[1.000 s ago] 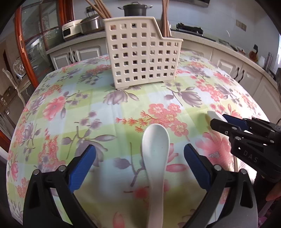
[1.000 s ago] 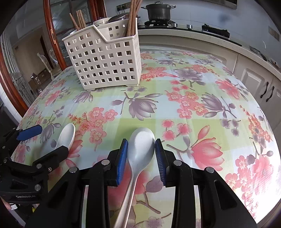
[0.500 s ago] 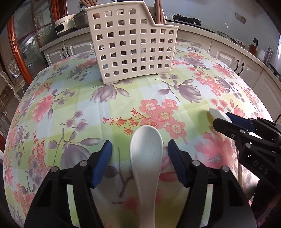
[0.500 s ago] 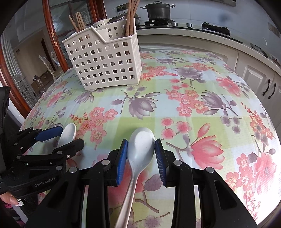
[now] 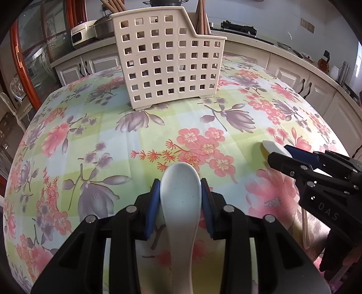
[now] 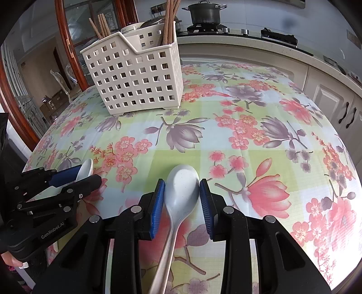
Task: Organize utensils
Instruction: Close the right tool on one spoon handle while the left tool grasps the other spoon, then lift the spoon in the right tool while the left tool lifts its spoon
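Note:
On the floral tablecloth (image 5: 95, 126) lie two white ceramic spoons. One spoon (image 5: 181, 203) has its bowl between the blue pads of my left gripper (image 5: 180, 187), whose jaws are closing and touch both sides of the bowl. The other spoon (image 6: 181, 192) is pinched at the bowl by my right gripper (image 6: 182, 187), handle trailing back under it. Both grippers sit side by side near the table's front; each shows in the other's view, right gripper (image 5: 280, 152) and left gripper (image 6: 87, 174). A cream perforated utensil basket (image 5: 169, 61) (image 6: 135, 77) stands farther back holding wooden chopsticks (image 6: 168, 20).
A kitchen counter (image 6: 260, 45) with a black pot (image 6: 204, 13) on the stove runs behind the table. White cabinets (image 5: 321, 90) line the right side. A red wood-framed glass door (image 6: 65, 40) is at the left. The table rim (image 6: 353, 237) curves close on the right.
The left gripper's jaws have closed from wide apart onto the spoon's bowl, and it has edged forward toward the basket. The right gripper has kept still, holding its spoon.

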Demonstrator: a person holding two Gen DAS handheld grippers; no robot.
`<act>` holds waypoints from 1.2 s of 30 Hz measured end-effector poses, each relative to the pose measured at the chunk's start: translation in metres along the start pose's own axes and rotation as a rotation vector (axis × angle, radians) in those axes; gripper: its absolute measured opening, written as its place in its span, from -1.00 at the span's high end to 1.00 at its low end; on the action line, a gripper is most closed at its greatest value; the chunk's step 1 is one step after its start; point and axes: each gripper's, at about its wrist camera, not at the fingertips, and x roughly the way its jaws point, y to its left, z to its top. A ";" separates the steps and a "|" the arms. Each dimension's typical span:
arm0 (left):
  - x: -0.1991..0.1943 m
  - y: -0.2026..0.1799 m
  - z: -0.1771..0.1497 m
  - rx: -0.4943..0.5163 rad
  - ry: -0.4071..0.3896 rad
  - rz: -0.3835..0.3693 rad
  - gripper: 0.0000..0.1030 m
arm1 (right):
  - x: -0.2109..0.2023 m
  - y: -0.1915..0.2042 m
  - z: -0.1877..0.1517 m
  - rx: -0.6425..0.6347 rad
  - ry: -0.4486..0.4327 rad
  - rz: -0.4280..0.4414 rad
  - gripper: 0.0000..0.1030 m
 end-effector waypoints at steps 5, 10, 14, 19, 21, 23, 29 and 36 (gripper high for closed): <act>-0.004 0.000 -0.002 -0.002 -0.012 -0.003 0.34 | -0.006 0.003 0.000 -0.007 -0.034 0.022 0.40; -0.018 0.001 -0.002 -0.003 -0.056 0.012 0.34 | -0.011 0.007 0.002 -0.011 -0.056 0.032 0.40; -0.029 0.004 -0.001 -0.006 -0.097 0.026 0.34 | -0.017 0.010 0.003 -0.020 -0.086 0.035 0.40; -0.042 0.005 -0.001 -0.006 -0.139 0.039 0.34 | -0.025 0.014 0.006 -0.035 -0.119 0.035 0.41; -0.047 0.004 -0.001 -0.004 -0.157 0.044 0.34 | -0.028 0.015 0.007 -0.039 -0.133 0.034 0.41; -0.052 0.004 -0.001 -0.003 -0.174 0.047 0.34 | -0.032 0.015 0.009 -0.044 -0.151 0.031 0.41; -0.069 0.009 0.001 -0.022 -0.231 0.048 0.35 | -0.048 0.018 0.014 -0.064 -0.217 0.020 0.42; -0.088 0.016 0.002 -0.048 -0.298 0.044 0.40 | -0.061 0.023 0.018 -0.094 -0.278 0.019 0.43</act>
